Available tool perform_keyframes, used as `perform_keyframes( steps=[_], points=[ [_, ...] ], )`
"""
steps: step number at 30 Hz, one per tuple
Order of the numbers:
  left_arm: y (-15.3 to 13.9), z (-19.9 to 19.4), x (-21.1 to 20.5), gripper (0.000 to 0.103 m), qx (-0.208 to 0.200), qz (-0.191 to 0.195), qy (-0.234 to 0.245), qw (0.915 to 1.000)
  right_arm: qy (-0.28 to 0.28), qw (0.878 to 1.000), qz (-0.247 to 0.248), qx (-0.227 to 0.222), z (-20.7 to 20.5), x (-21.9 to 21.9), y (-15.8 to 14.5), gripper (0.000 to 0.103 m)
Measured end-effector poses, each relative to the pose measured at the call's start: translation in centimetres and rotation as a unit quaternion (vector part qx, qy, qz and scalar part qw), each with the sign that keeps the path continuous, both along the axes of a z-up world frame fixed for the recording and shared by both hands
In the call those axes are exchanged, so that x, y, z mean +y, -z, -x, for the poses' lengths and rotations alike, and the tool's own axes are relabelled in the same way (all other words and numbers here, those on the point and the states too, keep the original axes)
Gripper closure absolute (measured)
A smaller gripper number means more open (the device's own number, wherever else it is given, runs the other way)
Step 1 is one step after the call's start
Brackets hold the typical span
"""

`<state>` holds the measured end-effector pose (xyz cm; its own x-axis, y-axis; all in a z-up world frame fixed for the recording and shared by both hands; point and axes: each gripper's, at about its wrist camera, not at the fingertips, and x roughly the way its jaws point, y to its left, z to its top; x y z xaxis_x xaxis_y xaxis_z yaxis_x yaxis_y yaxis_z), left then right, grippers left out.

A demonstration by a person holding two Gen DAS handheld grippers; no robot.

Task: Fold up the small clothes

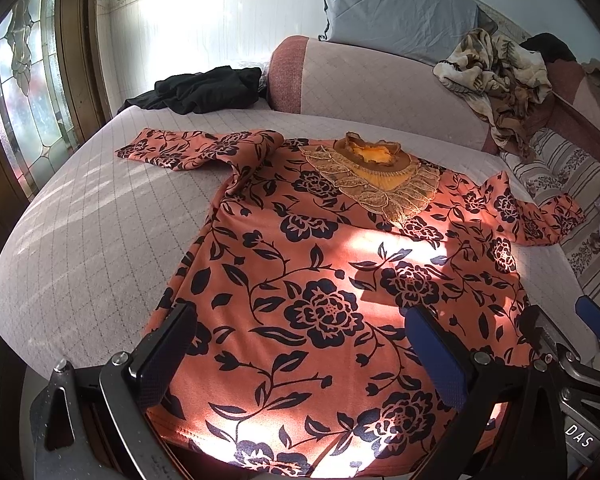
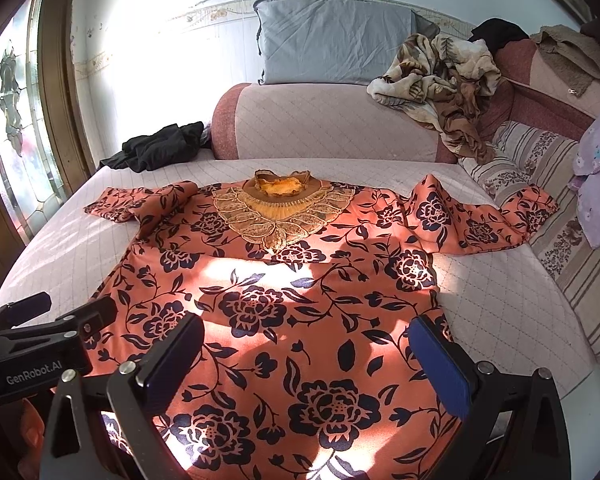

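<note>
- Lying flat and face-up on the quilted grey-lilac bed (image 2: 500, 304), an orange long-sleeved top printed with dark navy flowers (image 1: 320, 280) stretches away from both tools, hem nearest the cameras, gold ruffled lace collar (image 2: 278, 208) at the far end.
- Running from hem to collar, the garment's long axis points straight ahead of the jaws; the two sleeves reach out sideways, one toward the stained-glass window (image 1: 24, 92), the other toward the striped cushion (image 2: 540, 168).
- Hovering over the hem's window-side part, the left gripper (image 1: 300, 356) has its jaws released and wide apart, with nothing between them.
- Poised over the hem's other side, the right gripper (image 2: 308, 364) is likewise spread and empty, its outer finger close to the top's side edge.
- Sitting side by side, each tool appears to be the natural choice for its own half: the left is nearer the window-side sleeve, the right nearer the sleeve draped toward the cushion.
- Folding has not visibly begun; the sleeves are still spread out.
</note>
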<state>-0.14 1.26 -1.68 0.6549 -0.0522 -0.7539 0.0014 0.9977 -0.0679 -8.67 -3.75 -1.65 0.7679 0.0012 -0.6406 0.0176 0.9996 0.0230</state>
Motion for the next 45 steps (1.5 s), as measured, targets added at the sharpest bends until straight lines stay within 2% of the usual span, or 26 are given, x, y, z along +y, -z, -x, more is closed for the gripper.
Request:
perform_keyframes(
  steps=[21,25,27,31,34,37,40,42,43,45],
  points=[
    [0.3,0.0,0.2,0.000,-0.002,0.002,0.000,1.0000,0.003,1.000,-0.005,0.002,0.0,-0.1,0.1,0.000],
    [0.5,-0.2,1.1,0.000,-0.001,0.023,-0.002,0.9997,-0.003,1.000,-0.007,0.002,-0.3,-0.1,0.2,0.000],
    [0.8,-0.6,1.9,0.000,0.003,0.042,-0.005,0.9991,-0.013,1.000,-0.027,-0.001,-0.7,-0.9,-0.1,0.000],
    [1.3,-2.0,4.6,0.000,0.004,0.057,-0.030,0.9979,0.015,0.993,-0.117,-0.003,-2.4,-6.6,-0.5,0.000],
    [2.0,-3.9,7.8,0.000,0.008,0.061,-0.065,0.9960,0.068,0.978,-0.196,-0.004,-4.3,-13.6,0.1,0.000],
    [3.3,-6.3,12.4,0.000,0.017,0.067,-0.128,0.9893,0.140,0.954,-0.266,0.001,-6.2,-21.9,2.1,0.000],
    [4.7,-8.9,16.9,0.000,0.023,0.055,-0.194,0.9791,0.210,0.921,-0.328,0.002,-7.8,-29.8,4.6,0.001],
    [5.4,-10.5,19.3,0.000,0.023,0.035,-0.232,0.9718,0.256,0.906,-0.337,0.001,-9.0,-34.2,5.6,0.009],
    [5.7,-11.2,20.4,0.000,0.020,0.028,-0.249,0.9678,0.272,0.902,-0.335,0.000,-9.7,-36.0,5.8,0.014],
    [6.3,-12.2,22.2,0.000,0.014,0.016,-0.282,0.9592,0.293,0.901,-0.321,0.000,-11.6,-39.0,5.9,0.017]
  ],
)
